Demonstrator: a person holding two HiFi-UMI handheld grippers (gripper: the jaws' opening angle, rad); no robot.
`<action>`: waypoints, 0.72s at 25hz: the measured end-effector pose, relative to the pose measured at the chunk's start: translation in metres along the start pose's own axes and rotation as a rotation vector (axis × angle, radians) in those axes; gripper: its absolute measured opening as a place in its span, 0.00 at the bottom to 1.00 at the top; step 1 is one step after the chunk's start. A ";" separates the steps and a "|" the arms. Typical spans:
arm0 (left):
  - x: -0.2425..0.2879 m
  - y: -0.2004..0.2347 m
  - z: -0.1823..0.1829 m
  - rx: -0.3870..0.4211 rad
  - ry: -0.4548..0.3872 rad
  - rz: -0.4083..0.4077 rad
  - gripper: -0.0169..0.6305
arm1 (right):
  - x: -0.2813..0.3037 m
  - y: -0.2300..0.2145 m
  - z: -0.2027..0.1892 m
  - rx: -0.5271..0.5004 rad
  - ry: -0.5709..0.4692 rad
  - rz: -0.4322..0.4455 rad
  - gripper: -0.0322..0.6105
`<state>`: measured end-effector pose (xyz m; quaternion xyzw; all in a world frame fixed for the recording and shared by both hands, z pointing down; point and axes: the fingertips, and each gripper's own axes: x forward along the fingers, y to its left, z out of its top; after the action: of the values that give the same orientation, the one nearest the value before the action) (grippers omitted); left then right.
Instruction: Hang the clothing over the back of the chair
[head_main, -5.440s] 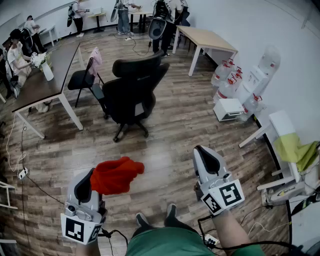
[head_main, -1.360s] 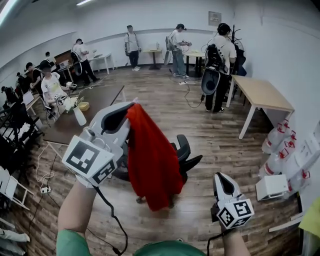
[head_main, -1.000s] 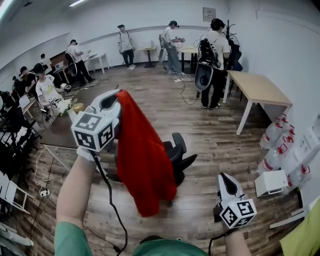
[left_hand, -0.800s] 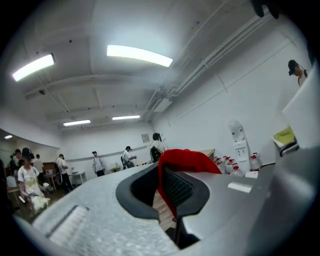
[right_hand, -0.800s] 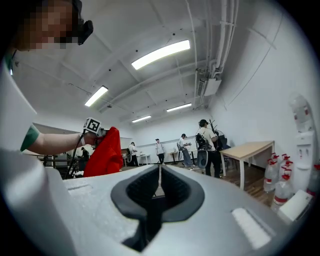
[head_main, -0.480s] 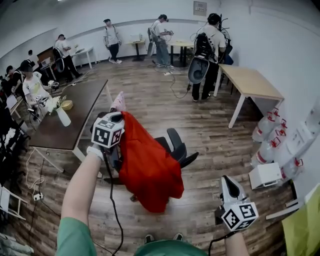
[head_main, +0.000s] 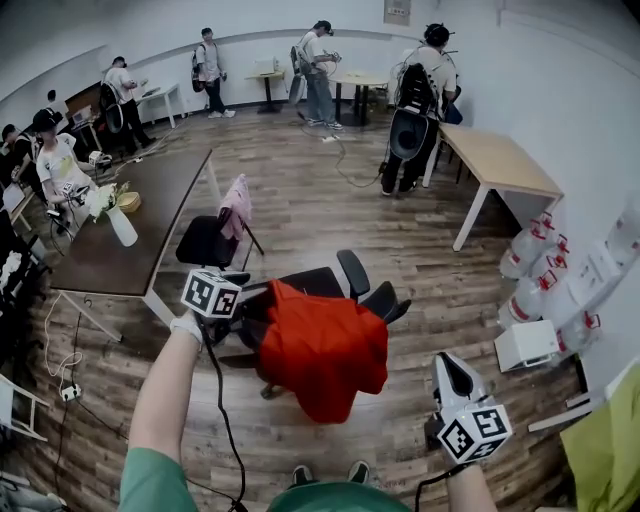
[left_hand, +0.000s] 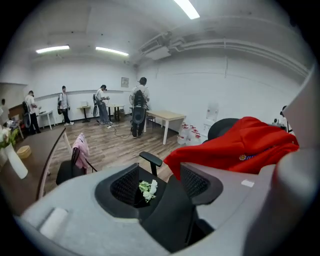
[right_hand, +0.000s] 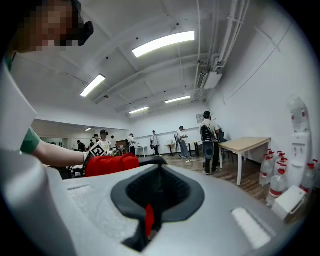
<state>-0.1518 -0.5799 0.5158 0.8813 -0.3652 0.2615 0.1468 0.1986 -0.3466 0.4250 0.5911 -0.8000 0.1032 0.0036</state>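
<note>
Head view: red cloth garment (head_main: 325, 350) lies draped over the black office chair (head_main: 303, 284) back, just beside the left gripper (head_main: 243, 298), whose jaws have just been opening and stand wide with nothing between them; the closed right gripper (head_main: 447, 364) sits farther off.

A small white-and-green flower sprig (left_hand: 147, 190) shows beyond the gap between the jaws of the left gripper (left_hand: 160, 172). Left of those jaws stands a slim black side chair (left_hand: 66, 172) with a pink garment (left_hand: 81, 149) over its back. Farther ahead, above the jaws, are a light wooden table (left_hand: 167, 117), red-capped clear water jugs (left_hand: 189, 134) and a standing person with a black backpack (left_hand: 137, 107).
</note>
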 end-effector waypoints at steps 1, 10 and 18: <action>-0.004 0.002 -0.001 -0.008 -0.011 0.004 0.44 | 0.002 0.002 -0.001 0.000 0.002 0.008 0.07; -0.086 0.045 -0.020 -0.032 -0.132 0.204 0.43 | 0.018 0.042 0.009 -0.023 -0.023 0.063 0.07; -0.162 -0.017 0.007 -0.086 -0.431 0.293 0.20 | 0.028 0.059 0.021 -0.029 -0.053 0.116 0.07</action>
<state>-0.2339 -0.4790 0.4169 0.8473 -0.5226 0.0703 0.0635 0.1362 -0.3603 0.3988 0.5463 -0.8340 0.0759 -0.0151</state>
